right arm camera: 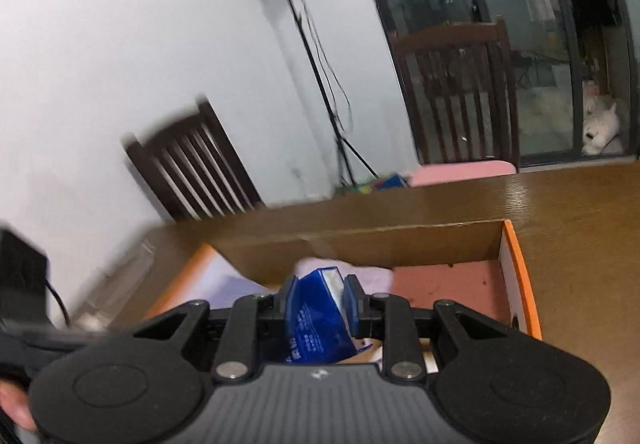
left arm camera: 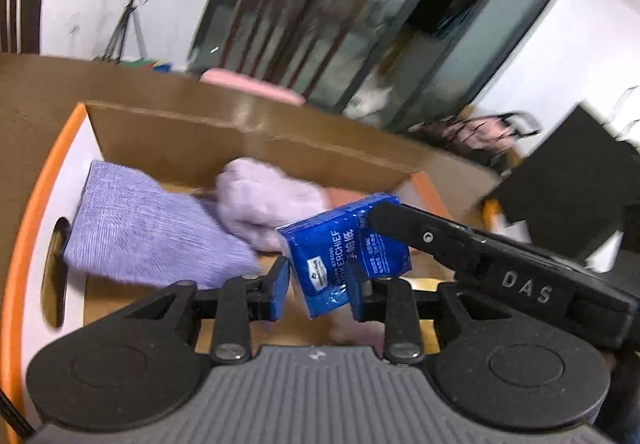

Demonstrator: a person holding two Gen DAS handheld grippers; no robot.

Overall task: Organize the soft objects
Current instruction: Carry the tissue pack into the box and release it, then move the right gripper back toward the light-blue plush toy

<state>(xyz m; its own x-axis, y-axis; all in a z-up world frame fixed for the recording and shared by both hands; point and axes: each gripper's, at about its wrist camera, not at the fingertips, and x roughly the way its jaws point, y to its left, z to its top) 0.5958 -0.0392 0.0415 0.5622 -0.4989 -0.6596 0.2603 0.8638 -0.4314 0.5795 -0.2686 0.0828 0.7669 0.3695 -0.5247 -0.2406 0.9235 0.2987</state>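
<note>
L hand-held gripper (left arm camera: 318, 284): clamps blue tissue pack (left arm camera: 344, 256)
R hand-held gripper (right arm camera: 316, 304): clamps same pack
Below: cardboard box (left arm camera: 240, 139), open top, lilac towels (left arm camera: 148, 228) inside; bench (right arm camera: 580, 211) around.

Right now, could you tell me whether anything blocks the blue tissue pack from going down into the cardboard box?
Nothing visible does: the blue plastic tissue pack hangs above the open orange-rimmed cardboard box, with only soft purple cloths lying inside.

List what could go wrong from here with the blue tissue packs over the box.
1. The left gripper pinches its blue tissue pack at a tilt near the lower end; the slick wrapper could slip out.
2. The right gripper's pack looks crumpled, so it may tear.
3. The right gripper's finger lies against the left pack and could knock it loose above the cardboard box.
</note>
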